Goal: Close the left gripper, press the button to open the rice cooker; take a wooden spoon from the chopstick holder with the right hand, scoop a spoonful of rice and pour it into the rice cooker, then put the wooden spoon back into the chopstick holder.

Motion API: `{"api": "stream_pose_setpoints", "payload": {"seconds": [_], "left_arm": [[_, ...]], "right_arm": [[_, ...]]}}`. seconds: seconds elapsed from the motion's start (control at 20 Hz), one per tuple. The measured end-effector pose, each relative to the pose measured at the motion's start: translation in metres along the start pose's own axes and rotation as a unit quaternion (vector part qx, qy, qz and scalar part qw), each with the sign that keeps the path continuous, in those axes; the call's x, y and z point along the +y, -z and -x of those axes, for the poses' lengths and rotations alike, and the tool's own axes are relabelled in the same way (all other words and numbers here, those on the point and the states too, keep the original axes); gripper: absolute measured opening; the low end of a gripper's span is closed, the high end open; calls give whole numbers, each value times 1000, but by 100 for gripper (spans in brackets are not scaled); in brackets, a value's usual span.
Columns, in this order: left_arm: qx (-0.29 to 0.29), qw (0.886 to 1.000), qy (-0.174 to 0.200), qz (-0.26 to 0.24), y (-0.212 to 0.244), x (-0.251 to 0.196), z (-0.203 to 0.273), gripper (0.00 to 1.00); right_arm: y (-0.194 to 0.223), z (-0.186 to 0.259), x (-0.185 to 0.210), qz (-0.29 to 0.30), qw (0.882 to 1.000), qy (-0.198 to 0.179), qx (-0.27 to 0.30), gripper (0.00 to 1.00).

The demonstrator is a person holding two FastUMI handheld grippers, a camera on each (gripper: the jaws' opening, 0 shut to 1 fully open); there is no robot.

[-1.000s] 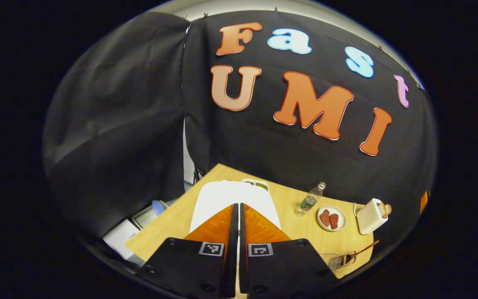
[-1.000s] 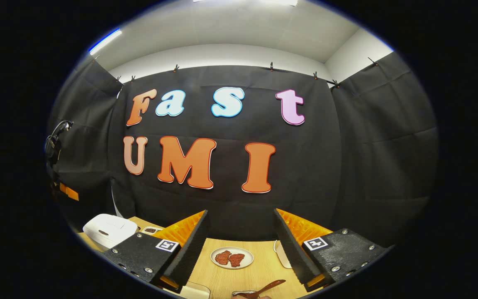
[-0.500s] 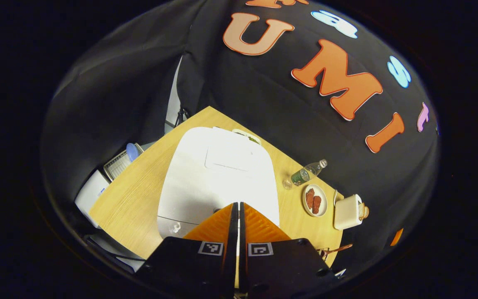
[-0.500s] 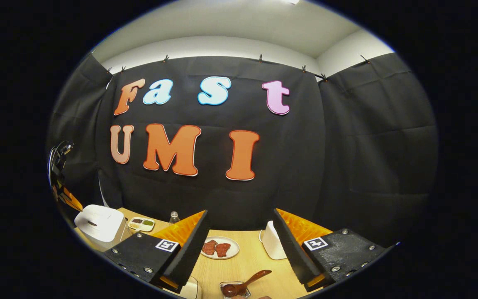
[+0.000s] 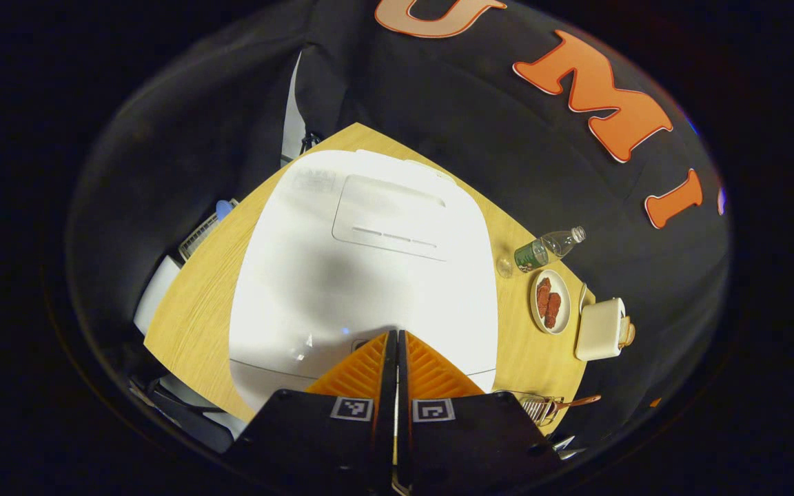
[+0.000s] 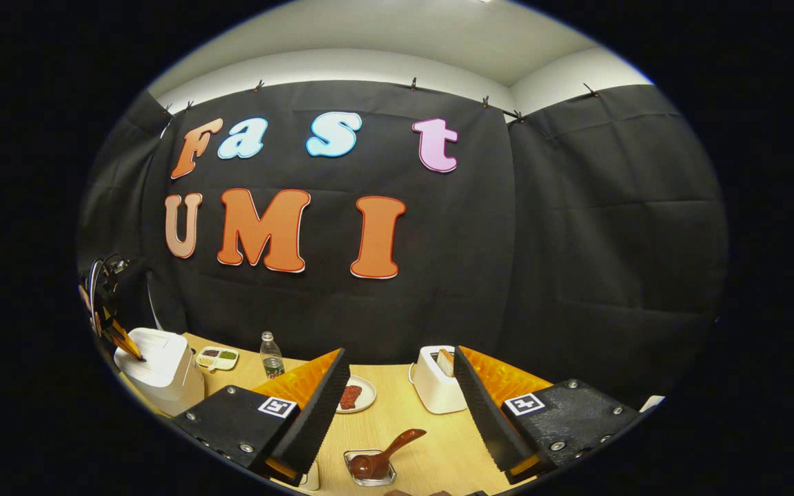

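Note:
The white rice cooker (image 5: pixel 369 275) stands with its lid down, large in the left gripper view. My left gripper (image 5: pixel 391 335) is shut and empty, its tips over the cooker's front edge by a small button (image 5: pixel 360 342). In the right gripper view the cooker (image 6: pixel 156 365) sits far left with the left gripper (image 6: pixel 113 324) pointing down at its top. The wooden spoon (image 6: pixel 390 451) leans in a small holder (image 6: pixel 368 474) near the table's front, below and between the fingers of my open right gripper (image 6: pixel 400 355). Spoon (image 5: pixel 576 400) and holder (image 5: pixel 540 408) also lie at the lower right.
On the wooden table (image 6: pixel 424 434) stand a toaster (image 6: pixel 431 387), a plate of red meat (image 6: pixel 355 396), a water bottle (image 6: pixel 271 355) and a small divided dish (image 6: pixel 216 357). A pale container (image 6: pixel 311 477) peeks out by the right gripper's left finger. Table edges (image 5: pixel 183 324) drop off beside the cooker.
The left gripper, still shut, has come down close over the rice cooker's front. The right gripper, still open, has tipped down, bringing the spoon, the holder and more table into sight.

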State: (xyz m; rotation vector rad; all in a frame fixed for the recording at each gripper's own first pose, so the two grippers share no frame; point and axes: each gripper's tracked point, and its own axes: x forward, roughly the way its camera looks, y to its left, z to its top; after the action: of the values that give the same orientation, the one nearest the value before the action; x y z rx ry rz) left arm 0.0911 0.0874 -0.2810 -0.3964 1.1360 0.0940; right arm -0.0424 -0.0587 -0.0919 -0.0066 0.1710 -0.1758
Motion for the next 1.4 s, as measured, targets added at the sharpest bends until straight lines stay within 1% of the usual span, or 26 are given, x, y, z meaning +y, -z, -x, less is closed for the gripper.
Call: {"api": "stream_pose_setpoints", "payload": {"seconds": [0.05,0.1,0.15,0.2,0.25,0.35,0.45,0.5,0.6,0.7,0.8,0.85,0.9,0.95,1.0,1.05,1.1,1.15,1.2,1.25,1.3,1.35,1.4], "left_arm": [[-2,1000,-4,3,0,2,2,6],[4,1000,-8,4,6,7,-2,6],[4,1000,-5,12,7,6,-2,6],[-6,1000,-3,11,4,3,-3,7],[-3,1000,1,8,6,3,-2,6],[-19,1000,11,7,3,1,7,6],[-70,997,37,4,-16,-9,29,6],[-107,993,51,1,-31,-15,44,6],[-189,980,62,-6,-60,-16,80,6],[-255,965,53,-21,-76,-12,111,6],[-288,956,51,-33,-75,-12,131,6],[-304,951,47,-41,-71,-14,145,8],[-325,944,27,-54,-73,-10,148,8],[-349,933,-14,-82,-73,-3,157,8],[-376,918,-47,-113,-74,-1,170,8],[-403,903,-62,-137,-74,-6,183,8],[-425,890,-66,-152,-69,-19,195,8],[-443,880,-66,-159,-62,-30,209,8],[-457,872,-64,-164,-57,-40,219,8],[-466,866,-62,-170,-50,-46,226,12],[-476,859,-59,-178,-44,-54,233,12],[-483,854,-58,-182,-37,-59,237,14],[-487,851,-53,-188,-29,-66,240,14]], "right_arm": [[2,0,-1,-1,1000,2,1,94],[3,0,-2,-3,1000,2,2,94],[5,-1,-1,-6,1000,1,6,94],[8,-2,1,-8,1000,-1,10,94],[11,-3,2,-12,1000,-3,13,94],[14,-6,3,-20,1000,-9,18,94],[19,-9,4,-21,999,-12,23,94],[20,-11,3,-21,999,-11,26,94],[26,-12,2,-23,999,-13,33,94],[32,-14,2,-26,999,-15,41,94],[41,-16,4,-28,998,-20,50,94],[46,-17,4,-28,998,-21,56,94],[53,-19,3,-29,997,-22,64,94],[59,-20,3,-30,997,-24,73,94],[65,-21,3,-33,996,-28,80,94],[72,-23,2,-35,995,-29,91,94],[82,-25,-1,-37,994,-29,103,94],[91,-27,-4,-38,992,-27,115,94],[100,-28,-6,-41,991,-28,127,94],[109,-30,-7,-44,989,-30,140,94],[118,-30,-7,-48,986,-33,155,94],[127,-31,-7,-53,984,-38,167,94],[137,-33,-7,-58,981,-42,179,94]]}}
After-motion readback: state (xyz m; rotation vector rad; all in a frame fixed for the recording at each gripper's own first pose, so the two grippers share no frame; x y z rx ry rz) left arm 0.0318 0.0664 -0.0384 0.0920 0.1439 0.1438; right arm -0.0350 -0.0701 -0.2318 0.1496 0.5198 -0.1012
